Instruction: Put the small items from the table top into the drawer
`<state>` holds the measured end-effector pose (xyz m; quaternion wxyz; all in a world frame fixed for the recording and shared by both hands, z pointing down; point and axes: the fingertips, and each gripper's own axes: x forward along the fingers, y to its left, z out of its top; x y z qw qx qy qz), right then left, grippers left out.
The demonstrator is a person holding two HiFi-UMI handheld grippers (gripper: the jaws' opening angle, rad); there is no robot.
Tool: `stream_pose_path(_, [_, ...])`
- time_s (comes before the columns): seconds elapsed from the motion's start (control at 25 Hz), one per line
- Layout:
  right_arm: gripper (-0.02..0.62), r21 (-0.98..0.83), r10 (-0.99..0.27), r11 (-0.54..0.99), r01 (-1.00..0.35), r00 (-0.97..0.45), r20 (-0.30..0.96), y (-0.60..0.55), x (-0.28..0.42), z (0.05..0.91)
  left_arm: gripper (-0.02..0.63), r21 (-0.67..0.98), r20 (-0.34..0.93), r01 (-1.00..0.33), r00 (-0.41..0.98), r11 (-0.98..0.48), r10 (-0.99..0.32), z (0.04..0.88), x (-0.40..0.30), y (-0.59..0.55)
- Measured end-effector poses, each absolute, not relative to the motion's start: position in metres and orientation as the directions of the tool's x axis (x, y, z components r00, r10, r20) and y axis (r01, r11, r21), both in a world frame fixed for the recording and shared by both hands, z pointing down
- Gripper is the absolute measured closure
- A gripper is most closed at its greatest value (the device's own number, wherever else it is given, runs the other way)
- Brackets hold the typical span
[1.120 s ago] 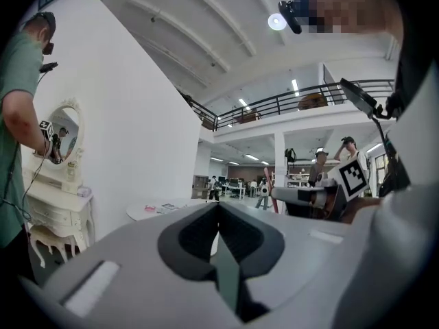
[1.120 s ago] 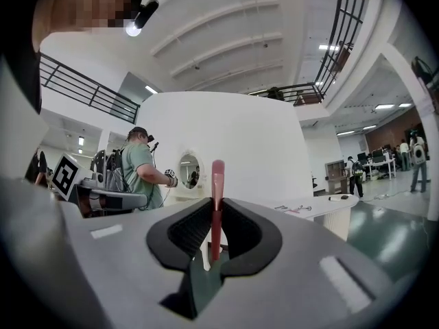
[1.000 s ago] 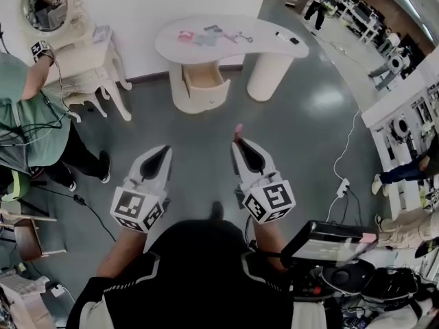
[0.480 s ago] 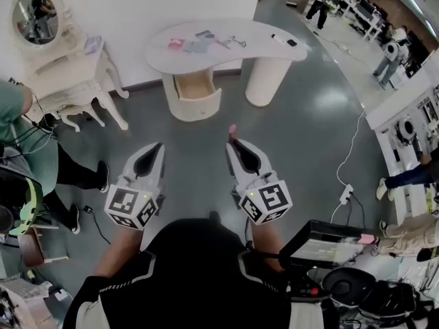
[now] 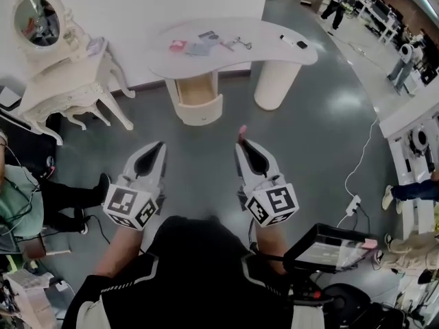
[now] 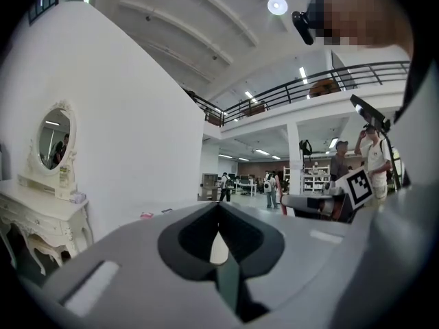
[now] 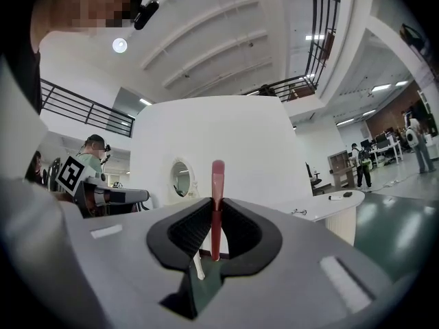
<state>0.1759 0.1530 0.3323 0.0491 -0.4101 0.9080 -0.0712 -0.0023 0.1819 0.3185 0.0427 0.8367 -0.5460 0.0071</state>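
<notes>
Plainly, the right gripper [image 5: 241,142] had its dark ribbed fingers [image 7: 188,230] pinched narrowly on a slim, flat pink stick [image 7: 217,184] that stood upright past their tips, while the left gripper [image 5: 161,146] had its smooth grey fingers closed tip to tip. Well ahead across the grey floor [image 5: 309,136] stood the glossy white, kidney-shaped worktop [image 5: 271,46] on a round pedestal [image 5: 273,84], its curved-front drawer [image 5: 197,91] pulled open beneath. The small items [image 5: 206,45], pink, grey-blue, metallic and black, lay on top, too small to identify.
</notes>
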Motion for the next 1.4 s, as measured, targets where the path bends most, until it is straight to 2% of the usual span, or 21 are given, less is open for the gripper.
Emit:
stream_pose_path(0.36, [0.546, -0.106, -0.707, 0.706, -0.701, -0.706, -0.044, 0.122, 0.156, 0.329, 0.606, 0.057, 0.086, -0.939, 0.343, -0.340, -0.935, 0.321, -0.022, 0.149])
stream_pose_path(1.4, [0.546, -0.104, -0.793, 0.601, -0.793, -0.607, 0.046, -0.032, 0.048, 0.322, 0.606, 0.114, 0.044, -0.880, 0.469, -0.462, -0.882, 0.326, -0.129, -0.014])
